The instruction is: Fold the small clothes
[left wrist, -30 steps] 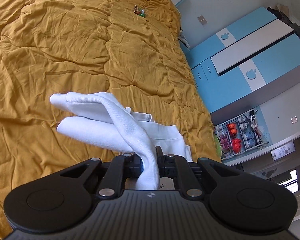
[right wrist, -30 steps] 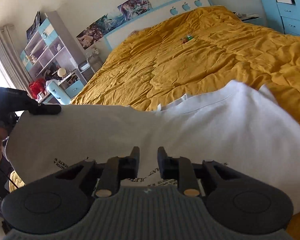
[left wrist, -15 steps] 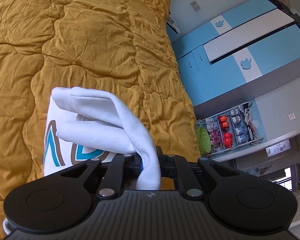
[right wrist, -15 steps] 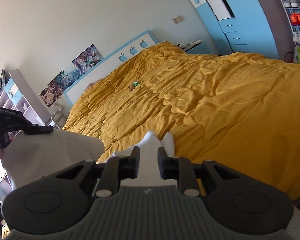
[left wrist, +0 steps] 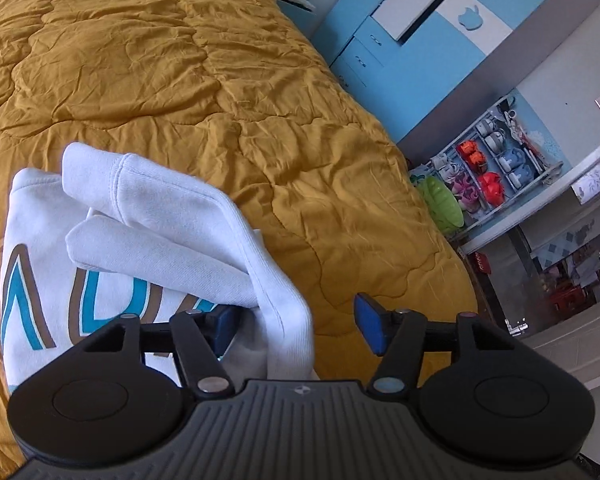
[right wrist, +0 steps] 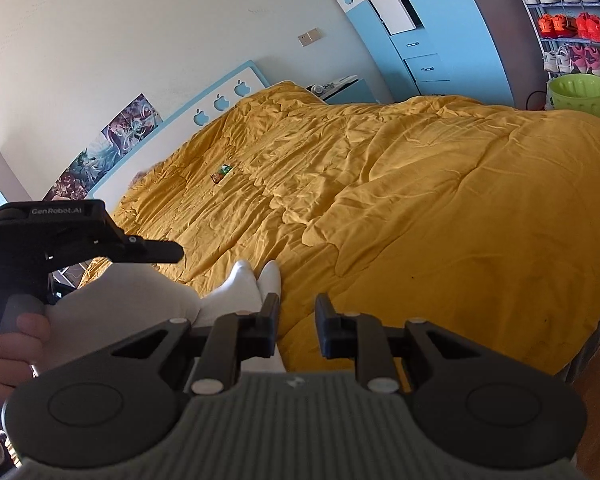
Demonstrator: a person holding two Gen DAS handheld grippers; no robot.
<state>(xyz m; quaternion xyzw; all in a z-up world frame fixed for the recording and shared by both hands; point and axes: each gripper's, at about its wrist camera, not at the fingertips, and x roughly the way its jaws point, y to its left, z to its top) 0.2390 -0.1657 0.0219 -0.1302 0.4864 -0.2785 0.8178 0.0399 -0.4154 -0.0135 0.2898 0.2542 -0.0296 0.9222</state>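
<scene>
**Left jaws off the cuffs, fold not yet settled**

Left gripper [left wrist: 300, 330]: my jaws have just been opening and now stand wide. The white sweatshirt [left wrist: 100, 248] has fabric between them, a bunched fold draped against the left pad; the right pad is clear of cloth. No pinch on it.

Right gripper [right wrist: 296, 328]: jaws nearly together with a narrow gap. Nothing in the gap that I can see; the left finger overlaps the edge of the white cloth in the picture, and I cannot tell whether it touches.

The garment lies at the near edge of the bed, on the mustard quilt [left wrist: 180, 80]. Both sleeves [left wrist: 172, 220] are laid across the printed front, one over the other, cuffs pointing away from me up the bed and a little left. Long axis, as far as I can judge from the left wrist view, runs from my fingers up the bed.

Risks, as I judge them:
- The fold resting on my left pad may drag if I pull back, undoing the sleeve placement.
- Sleeves are puffed, not flat; they could slide off the front.
- The garment sits near the bed edge; a tug towards me may pull it over.

My hand [right wrist: 8, 356] on the left grip shows in the right view.
</scene>
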